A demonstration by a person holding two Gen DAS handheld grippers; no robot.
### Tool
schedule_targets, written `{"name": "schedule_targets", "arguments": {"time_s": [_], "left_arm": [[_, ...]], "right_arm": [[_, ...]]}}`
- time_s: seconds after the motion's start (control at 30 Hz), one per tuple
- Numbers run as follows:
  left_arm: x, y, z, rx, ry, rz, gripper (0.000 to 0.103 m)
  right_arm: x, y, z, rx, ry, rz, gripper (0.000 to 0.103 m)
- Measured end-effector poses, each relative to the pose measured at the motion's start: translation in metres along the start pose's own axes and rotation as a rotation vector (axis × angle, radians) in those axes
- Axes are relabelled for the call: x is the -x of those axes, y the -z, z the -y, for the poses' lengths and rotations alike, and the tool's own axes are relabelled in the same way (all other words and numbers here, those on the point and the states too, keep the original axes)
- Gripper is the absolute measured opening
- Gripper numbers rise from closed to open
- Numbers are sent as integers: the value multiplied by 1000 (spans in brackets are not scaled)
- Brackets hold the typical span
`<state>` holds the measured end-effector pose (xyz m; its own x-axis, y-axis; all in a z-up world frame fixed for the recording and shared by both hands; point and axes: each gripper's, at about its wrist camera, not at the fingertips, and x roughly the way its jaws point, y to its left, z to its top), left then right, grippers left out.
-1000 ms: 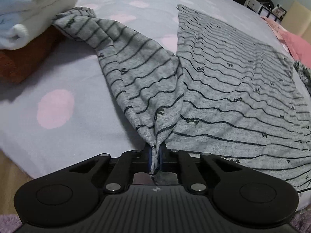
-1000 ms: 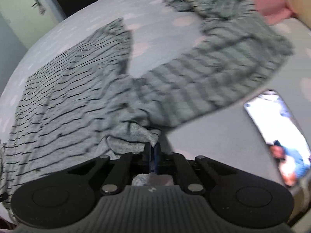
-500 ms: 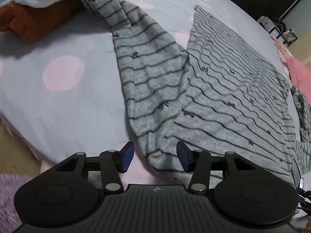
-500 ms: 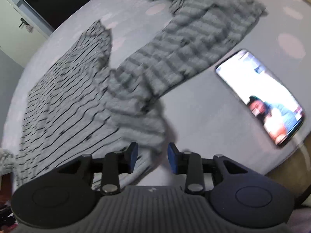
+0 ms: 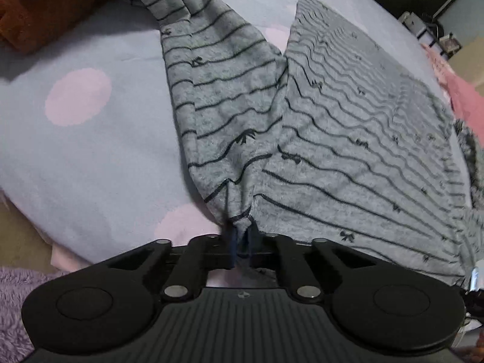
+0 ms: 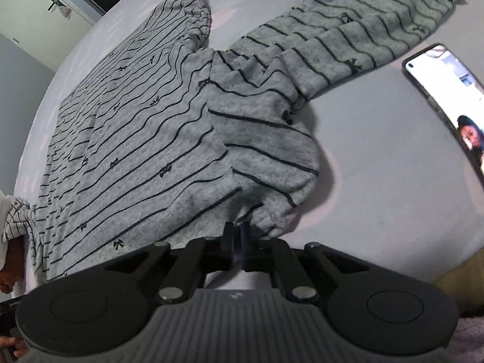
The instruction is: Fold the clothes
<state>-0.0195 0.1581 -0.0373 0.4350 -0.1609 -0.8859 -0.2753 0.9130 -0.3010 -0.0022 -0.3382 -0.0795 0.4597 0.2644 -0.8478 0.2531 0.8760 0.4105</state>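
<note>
A grey long-sleeved shirt [image 5: 348, 115] with thin dark stripes and small bows lies spread on the bed. My left gripper [image 5: 240, 242] is at the shirt's near edge, where the left sleeve [image 5: 217, 69] joins the body. Its jaws are closing tight on a pinch of that fabric. In the right wrist view the same shirt [image 6: 136, 127] fills the left half and its other sleeve [image 6: 348, 36] runs off to the upper right. My right gripper [image 6: 239, 239] is closing on the near fabric edge at the foot of that sleeve, pads pressed on cloth.
The lilac bedsheet [image 5: 90, 157] has pink dots. Folded brown and white towels [image 5: 39, 15] are stacked at the far left. A lit phone [image 6: 447, 99] lies on the bed right of the shirt. Pink cloth [image 5: 466, 99] sits at the far right, a purple fluffy rug [image 5: 12, 302] below the bed edge.
Both grippers held fabric a second ago, opened and dropped it half a second ago, and now are shut again on the shirt's near edge. The shirt lies flatter.
</note>
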Motion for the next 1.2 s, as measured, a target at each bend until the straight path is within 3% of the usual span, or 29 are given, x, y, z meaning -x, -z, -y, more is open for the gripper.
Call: {"name": "schedule_targets", "arguments": {"time_s": [0.23, 0.33, 0.5, 0.7, 0.8, 1.0, 1.07, 1.13, 1.2], "left_arm": [[41, 2, 5, -49, 11, 89, 2], [47, 3, 3, -55, 16, 80, 2], [21, -1, 4, -49, -6, 20, 3], [34, 6, 14, -166, -77, 38, 4], [42, 14, 33, -321, -70, 65, 4], [47, 47, 88, -766, -34, 134, 4], [43, 64, 102, -946, -29, 153, 4], [38, 83, 114, -1134, -33, 164, 11], [33, 102, 122, -1320, -21, 171, 15]], "right_arm": [[37, 0, -6, 112, 38, 66, 1], [52, 6, -8, 182, 41, 57, 1], [41, 6, 2, 154, 53, 14, 1], [40, 11, 4, 196, 143, 23, 7], [44, 13, 2, 218, 86, 36, 7], [46, 30, -39, 502, -4, 42, 9], [45, 40, -57, 650, -4, 44, 13], [44, 52, -75, 825, 8, 32, 33], [42, 65, -92, 1012, 19, 24, 33]]}}
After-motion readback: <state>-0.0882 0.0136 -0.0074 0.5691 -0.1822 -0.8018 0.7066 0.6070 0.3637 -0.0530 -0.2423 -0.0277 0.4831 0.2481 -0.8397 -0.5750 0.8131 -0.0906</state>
